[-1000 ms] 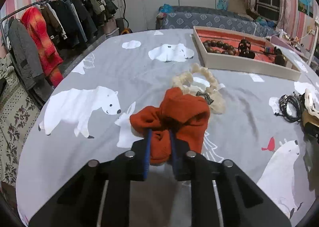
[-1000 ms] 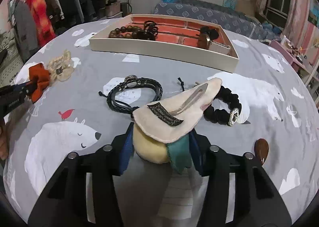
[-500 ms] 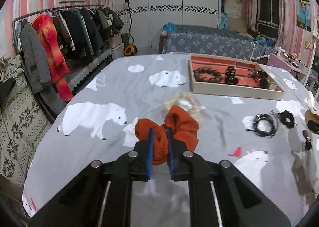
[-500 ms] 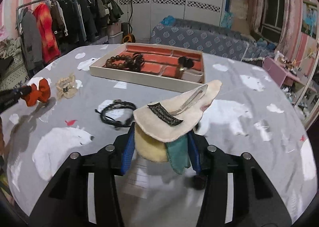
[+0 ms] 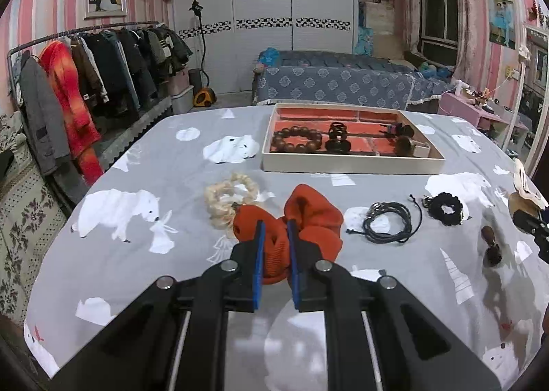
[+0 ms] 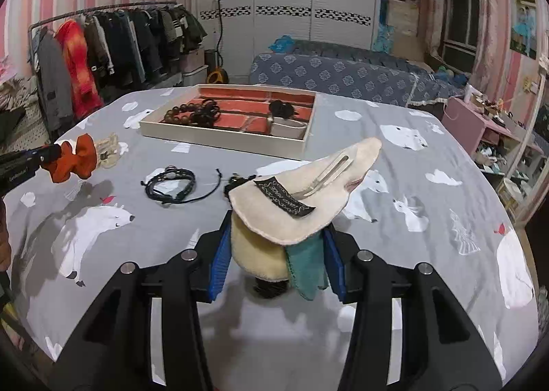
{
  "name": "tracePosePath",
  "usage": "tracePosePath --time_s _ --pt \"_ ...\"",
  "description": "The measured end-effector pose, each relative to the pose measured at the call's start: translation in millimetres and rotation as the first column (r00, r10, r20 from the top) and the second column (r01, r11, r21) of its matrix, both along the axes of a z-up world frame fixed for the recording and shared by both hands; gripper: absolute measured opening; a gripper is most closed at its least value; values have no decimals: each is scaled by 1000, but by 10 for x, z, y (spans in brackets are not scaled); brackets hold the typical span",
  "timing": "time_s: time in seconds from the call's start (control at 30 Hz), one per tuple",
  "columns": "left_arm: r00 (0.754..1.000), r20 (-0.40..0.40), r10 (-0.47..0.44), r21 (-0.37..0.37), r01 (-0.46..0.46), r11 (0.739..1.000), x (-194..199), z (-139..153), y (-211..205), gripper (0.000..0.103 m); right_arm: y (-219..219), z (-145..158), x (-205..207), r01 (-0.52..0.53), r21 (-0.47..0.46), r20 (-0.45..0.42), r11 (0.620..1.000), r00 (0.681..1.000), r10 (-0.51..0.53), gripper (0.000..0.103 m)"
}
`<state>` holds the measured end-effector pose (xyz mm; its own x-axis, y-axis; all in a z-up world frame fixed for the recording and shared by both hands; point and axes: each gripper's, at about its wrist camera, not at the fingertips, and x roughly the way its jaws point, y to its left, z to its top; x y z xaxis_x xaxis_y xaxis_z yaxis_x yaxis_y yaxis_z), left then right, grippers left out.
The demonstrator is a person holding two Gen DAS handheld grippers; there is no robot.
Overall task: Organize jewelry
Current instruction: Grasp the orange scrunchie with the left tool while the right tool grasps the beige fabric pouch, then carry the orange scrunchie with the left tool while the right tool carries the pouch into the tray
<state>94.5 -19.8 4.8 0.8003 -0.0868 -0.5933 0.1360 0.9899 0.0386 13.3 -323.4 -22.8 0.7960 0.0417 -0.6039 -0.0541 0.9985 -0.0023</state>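
Both grippers have something pinched right now, held up above the bed. The left gripper (image 5: 275, 240) has its blue pads squeezed nearly together on an orange knit scrunchie (image 5: 295, 219), bunched up so two puffy lobes stick out either side of the fingers. From the right wrist view you can see that same scrunchie (image 6: 73, 159) hanging in the air off to the left, clear of the bedspread with its shadow below it. The right gripper (image 6: 276, 253) is clamped partway closed on a fabric hair clip (image 6: 305, 198), a cream felt leaf shape with a metal clip on top and a small black label, plus a yellow bit and a teal bit sandwiched between the pads. Still lying on the grey polar bear bedspread (image 5: 137, 253): a cream scrunchie (image 5: 228, 198) just behind the orange one, a black cord bracelet (image 5: 389, 221) in a loose coil, a black scrunchie (image 5: 446, 209) beside it, and a small brown clip (image 5: 489, 243) nearer the right edge. Farther back sits the white jewelry tray (image 5: 350, 164) with a red lining, which already holds a brown wooden bead bracelet (image 5: 298, 139), a dark claw clip (image 5: 337, 137) and a couple more dark pieces on the right side I can't make out well.
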Motion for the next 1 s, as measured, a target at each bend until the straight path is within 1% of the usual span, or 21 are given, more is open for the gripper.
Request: tracePosePath --time_s 0.1,0.27,0.5,0.7,0.83,0.9,0.93,0.97,1.0 --pt "1000 12 3 4 -3 1000 29 10 -12 13 -6 -13 -1 -3 22 -6 1000 1000 4 47" --pt "1000 26 -11 3 11 1000 120 50 -18 13 68 -15 64 -8 18 -8 1000 1000 8 47" --pt "998 55 -34 -2 34 999 324 140 -69 13 139 77 263 -27 14 3 1000 1000 27 47" --pt "995 81 -50 -38 53 998 685 295 -176 13 109 243 611 -60 57 26 997 998 58 48" --pt "993 97 -72 -57 78 995 1003 374 -301 13 115 367 903 -81 51 54 995 995 79 48" --pt "989 123 -83 -71 92 993 1160 386 -338 13 116 381 1076 -108 60 57 992 993 105 48" --pt "986 146 -85 -58 94 994 1276 366 -371 13 114 373 1129 -116 71 56 991 992 112 48" --pt "984 157 -85 -46 93 995 1359 343 -389 13 118 360 1236 -123 84 55 989 991 119 48" --pt "984 157 -83 -41 91 995 1435 313 -400 13 139 342 1344 -124 76 52 989 991 121 48"
